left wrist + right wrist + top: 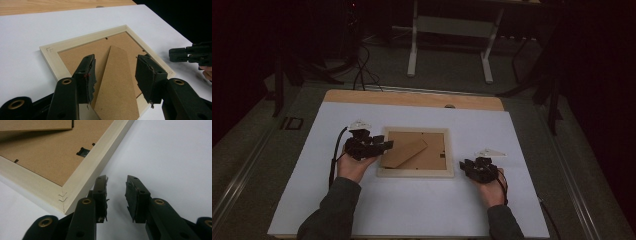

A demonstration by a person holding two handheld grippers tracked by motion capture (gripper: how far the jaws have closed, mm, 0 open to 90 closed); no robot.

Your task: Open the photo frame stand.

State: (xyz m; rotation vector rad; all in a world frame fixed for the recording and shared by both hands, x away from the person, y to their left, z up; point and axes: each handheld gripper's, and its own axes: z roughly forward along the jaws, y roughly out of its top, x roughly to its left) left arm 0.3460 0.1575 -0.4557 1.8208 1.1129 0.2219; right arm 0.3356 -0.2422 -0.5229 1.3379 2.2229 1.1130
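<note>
Left tongs (115, 75) released astride frame's (416, 172) cardboard stand (117, 85), centre; right tongs (116, 195) released beside corner; nothing gripped yet.

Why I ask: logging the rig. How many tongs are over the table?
2: the left tongs at the picture frame's left edge, over its cardboard stand; the right tongs just off its lower right corner.

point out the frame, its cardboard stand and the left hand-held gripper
frame (415, 172): high view, on its pale wooden near rail
stand (116, 82): left gripper view, middle of the brown cardboard strip
left hand-held gripper (115, 75): left gripper view, midway between its open fingertips, over the stand
</note>
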